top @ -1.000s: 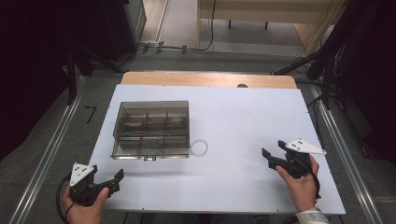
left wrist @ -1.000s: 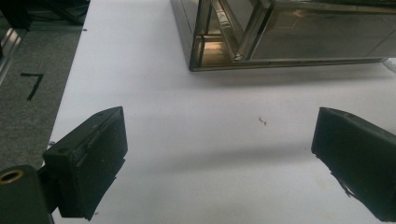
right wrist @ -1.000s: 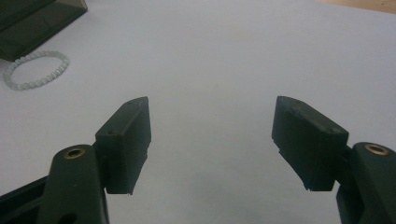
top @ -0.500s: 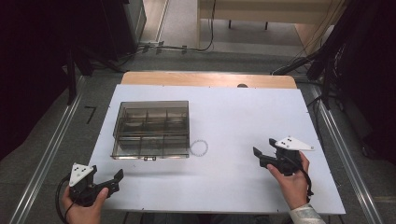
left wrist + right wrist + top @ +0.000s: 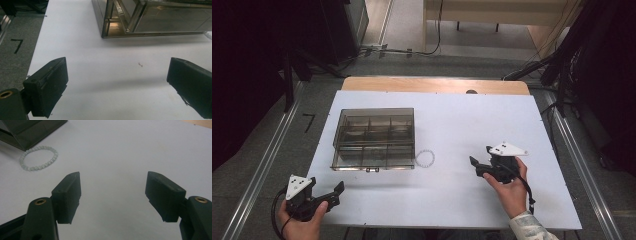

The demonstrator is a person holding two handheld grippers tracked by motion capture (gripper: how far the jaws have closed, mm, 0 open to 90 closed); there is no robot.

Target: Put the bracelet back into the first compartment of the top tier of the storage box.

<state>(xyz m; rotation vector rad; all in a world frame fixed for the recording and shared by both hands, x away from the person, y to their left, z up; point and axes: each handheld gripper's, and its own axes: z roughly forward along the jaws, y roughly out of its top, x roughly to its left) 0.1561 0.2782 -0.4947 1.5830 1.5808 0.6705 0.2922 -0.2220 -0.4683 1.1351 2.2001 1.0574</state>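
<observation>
Beside the box (image 5: 374, 138), bead bracelet (image 5: 425, 158) flat, round, axisless.

Table top (image 5: 452, 130): plain white, tan wooden strip along far edge.
Compartment box (image 5: 373, 138): smoky brown, see-through, darker dividers.
Bead bracelet (image 5: 38, 158): pale whitish-green, translucent beads.
Left gripper (image 5: 117, 82): black, brass-coloured rivet, light grey top plate.
Right gripper (image 5: 113, 195): black, brass-coloured rivets, light grey top plate.
Sleeve (image 5: 532, 229): pale, faintly speckled pattern.
Floor (image 5: 262, 150): grey, black angular mark.

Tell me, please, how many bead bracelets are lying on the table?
1: a pale bead bracelet lies flat on the white table, beside the compartment box's near right corner.
</observation>
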